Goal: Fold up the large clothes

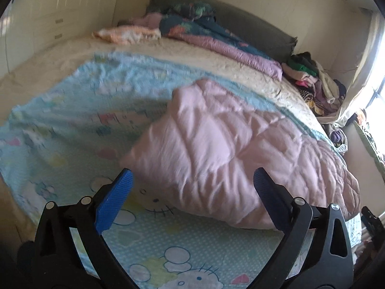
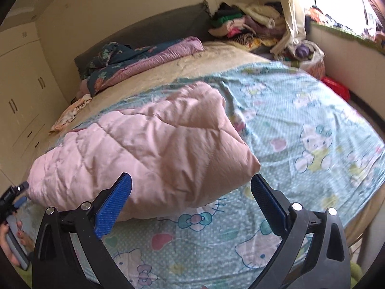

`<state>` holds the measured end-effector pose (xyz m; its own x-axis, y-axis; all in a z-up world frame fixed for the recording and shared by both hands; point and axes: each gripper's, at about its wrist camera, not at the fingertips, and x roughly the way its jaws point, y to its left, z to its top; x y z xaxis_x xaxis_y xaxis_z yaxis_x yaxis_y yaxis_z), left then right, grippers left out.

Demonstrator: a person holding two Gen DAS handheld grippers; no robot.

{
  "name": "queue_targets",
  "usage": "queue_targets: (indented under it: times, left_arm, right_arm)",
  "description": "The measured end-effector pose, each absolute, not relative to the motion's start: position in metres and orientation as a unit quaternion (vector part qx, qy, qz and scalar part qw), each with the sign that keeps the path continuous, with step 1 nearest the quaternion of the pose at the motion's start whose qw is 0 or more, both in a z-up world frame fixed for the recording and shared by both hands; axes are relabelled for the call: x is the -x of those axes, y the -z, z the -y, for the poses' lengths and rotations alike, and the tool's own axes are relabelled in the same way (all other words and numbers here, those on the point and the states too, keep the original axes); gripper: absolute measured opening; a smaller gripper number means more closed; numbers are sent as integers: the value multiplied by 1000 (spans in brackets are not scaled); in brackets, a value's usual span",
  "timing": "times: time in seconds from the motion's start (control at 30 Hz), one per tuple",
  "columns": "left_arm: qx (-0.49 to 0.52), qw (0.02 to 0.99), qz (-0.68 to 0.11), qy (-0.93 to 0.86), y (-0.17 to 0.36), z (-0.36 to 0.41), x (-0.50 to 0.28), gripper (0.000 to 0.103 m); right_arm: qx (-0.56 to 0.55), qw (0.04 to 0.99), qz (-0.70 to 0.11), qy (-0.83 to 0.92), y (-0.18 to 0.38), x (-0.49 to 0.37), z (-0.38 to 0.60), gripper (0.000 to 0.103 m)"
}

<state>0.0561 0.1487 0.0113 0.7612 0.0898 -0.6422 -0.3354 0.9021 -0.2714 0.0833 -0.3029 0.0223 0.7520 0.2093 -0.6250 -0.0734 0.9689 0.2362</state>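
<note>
My left gripper [image 1: 192, 185] hangs with its blue pads [image 1: 113, 202] spread as wide as they go, nothing caught between them. Past the tips lies the pink quilt [image 1: 228, 149], folded over on itself into a thick, puffy slab with a diamond stitch pattern; its near corner sits just ahead of the left pad. My right gripper [image 2: 191, 187] is just as wide, its pads [image 2: 113, 204] bare, and the same quilt fills the view ahead of it, its folded corner reaching toward the right pad without touching it. At the left edge of the right view I can see the hand [image 2: 14, 248] that holds the other gripper.

The quilt rests on a light blue sheet [image 1: 60, 120] printed with cartoon cats, bows and hearts, which spreads over a cream bedspread [image 1: 168, 50]. Farther up the bed, a dark floral and purple blanket [image 1: 204, 31] lies bunched against the grey headboard [image 1: 252, 29], with a small peach cloth [image 1: 125, 35] beside it. A heap of mixed clothes [image 1: 312, 82] sits in the corner by the bright window [image 2: 336, 2]. Cream wardrobe doors [image 2: 19, 96] line the other wall.
</note>
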Motion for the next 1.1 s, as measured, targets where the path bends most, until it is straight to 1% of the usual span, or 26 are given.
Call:
queue_targets:
  times: [0.2,0.47,0.83,1.1]
  left_arm:
    - [171,933,-302,-96,-36,-135,-36,94]
    - [158,943,-287,-62,-47,-98,-10,94]
    - [122,948,-292,-20,-36,-49,11,94]
    - [99,948,-304,1,-24,-25,16,94]
  right_arm:
    - [-65,946,-302,-102,-54,-57,282,99]
    - [-14,956,-262,-130,-82,-20,250,99]
    - [9,958,-246,-150,-83,18,223,99]
    - [9,949,-266,-171,-65,30,212,99]
